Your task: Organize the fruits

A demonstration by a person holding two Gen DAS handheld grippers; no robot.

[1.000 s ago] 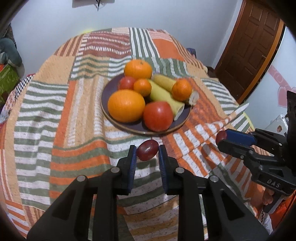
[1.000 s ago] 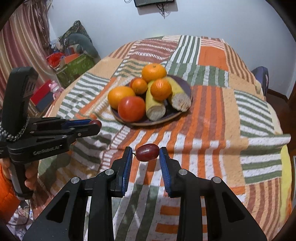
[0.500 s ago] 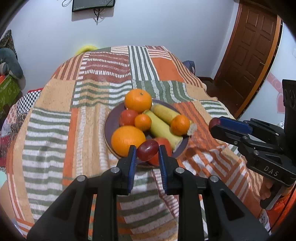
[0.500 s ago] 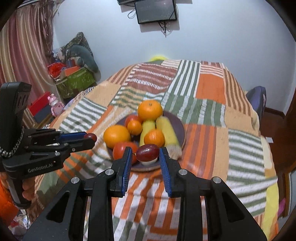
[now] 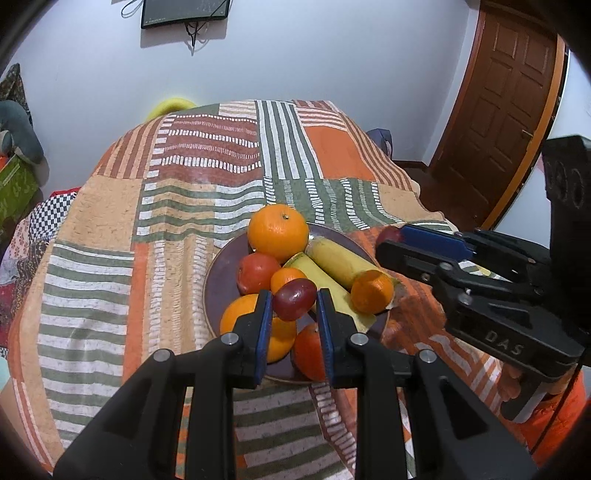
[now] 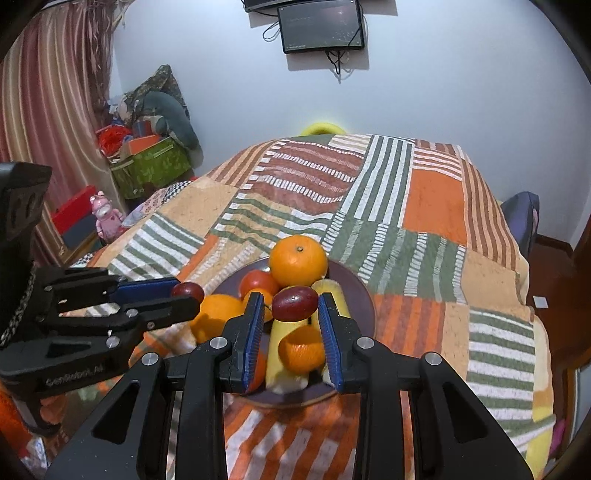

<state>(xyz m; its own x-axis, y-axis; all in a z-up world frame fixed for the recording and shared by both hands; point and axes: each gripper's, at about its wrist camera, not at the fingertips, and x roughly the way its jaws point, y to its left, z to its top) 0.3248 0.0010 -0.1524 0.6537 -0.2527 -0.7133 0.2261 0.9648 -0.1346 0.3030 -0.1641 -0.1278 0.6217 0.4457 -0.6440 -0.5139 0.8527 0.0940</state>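
**Patchwork table with fruit plate: both grippers loaded**

Patchwork cloth in orange, green and white stripes covers the table; a wall screen hangs on the pale wall behind it, and a brown door stands to the right in the left wrist view.

One dark round plate sits on the cloth, directly ahead of and below both grippers. Fruit counted on it:

- Oranges: four visible. One large orange at the far rim, one large orange at the near left, and two small ones, and.
- Tomatoes: two, one at the far left and one at the near rim, partly hidden by the fingers.
- Bananas: two, lying side by side across the right half of the plate.

Left gripper: clenched on one red grape, held between the blue pads, in the air above the near side of the plate.

Right gripper: clenched on a second red grape, likewise above the plate.

Each gripper appears in the other's view, side by side, both pointing toward the plate.
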